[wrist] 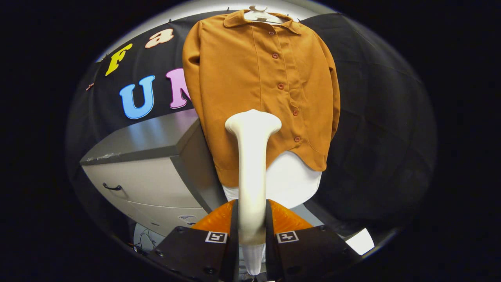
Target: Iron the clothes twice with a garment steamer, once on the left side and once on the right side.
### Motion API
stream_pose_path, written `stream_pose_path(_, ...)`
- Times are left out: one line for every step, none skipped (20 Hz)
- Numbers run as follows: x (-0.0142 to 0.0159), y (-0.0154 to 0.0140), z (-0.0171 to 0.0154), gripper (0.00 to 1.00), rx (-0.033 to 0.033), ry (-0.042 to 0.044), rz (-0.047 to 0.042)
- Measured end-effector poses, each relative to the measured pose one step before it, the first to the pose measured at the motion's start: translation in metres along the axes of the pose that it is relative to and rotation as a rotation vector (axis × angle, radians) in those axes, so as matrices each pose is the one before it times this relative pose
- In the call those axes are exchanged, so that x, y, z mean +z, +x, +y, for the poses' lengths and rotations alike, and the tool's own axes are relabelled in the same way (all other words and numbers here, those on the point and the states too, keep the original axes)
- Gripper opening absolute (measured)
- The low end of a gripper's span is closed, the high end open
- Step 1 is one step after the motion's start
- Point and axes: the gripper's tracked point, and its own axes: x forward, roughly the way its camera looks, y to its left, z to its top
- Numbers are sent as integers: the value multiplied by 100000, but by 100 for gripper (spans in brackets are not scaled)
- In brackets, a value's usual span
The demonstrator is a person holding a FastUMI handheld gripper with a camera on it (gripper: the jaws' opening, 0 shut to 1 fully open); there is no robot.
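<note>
The gripper (pixel 252 231) has both fingers pressed on the handle of the garment steamer (pixel 252 156), whose head points at the lower part of the orange shirt (pixel 242 86) hanging beyond them, so ironing seems only beginning.

Grey cabinet (pixel 156 172) w/ drawer handle (pixel 112 187), black cloth wall (pixel 375 117) behind.

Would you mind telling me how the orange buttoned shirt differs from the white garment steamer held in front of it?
The orange buttoned shirt is soft cloth hanging on a white hanger; the white garment steamer is rigid and smooth, clamped in the hand-held gripper. The shirt spreads broad and flat; the steamer is a slim stalk with a flared head. Both stand roughly upright.
</note>
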Motion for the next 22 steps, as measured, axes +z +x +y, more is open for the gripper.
stream_pose_path(-525, -176, -169, 31, -325, 677, 868)
stream_pose_path(-446, -151, -191, 31, -326, 828, 757)
stream_pose_path(-505, -221, -221, 31, -215, 723, 628)
stream_pose_path(-432, -391, -120, 31, -117, 586, 544)
stream_pose_path(-344, -365, -152, 31, 6, 334, 119)
stream_pose_path(-501, -408, -148, 31, -175, -29, 308)
stream_pose_path(-97, -203, -179, 31, -496, -66, 73)
stream_pose_path(13, -407, -170, 31, -362, 441, -300)
stream_pose_path(164, -330, -119, 31, -268, 762, -513)
stream_pose_path(284, -434, -69, 31, -79, 657, -1107)
stream_pose_path(577, -393, 5, 30, -76, 326, -1703)
stream_pose_path(715, -457, 89, 31, 29, 96, -2110)
stream_pose_path(1041, -482, 48, 31, 167, 182, -2949)
stream_pose_path(1193, -452, 107, 30, 190, 237, -3116)
stream_pose_path(1594, -363, 148, 31, 202, 469, -3366)
stream_pose_path(1577, -552, 174, 30, 159, 383, -3806)
stream_pose_path(1899, -442, 189, 30, 124, -418, -4171)
stream_pose_path(1857, -549, 268, 30, 25, -1310, -4628)
stream_pose_path(2110, -442, 208, 30, 220, -1557, -4682)
stream_pose_path(2102, -291, 94, 30, 352, -1048, -4469)
stream_pose_path(2118, -124, 244, 30, 515, -507, -3879)
stream_pose_path(1715, -11, 207, 30, 590, -464, -3755)
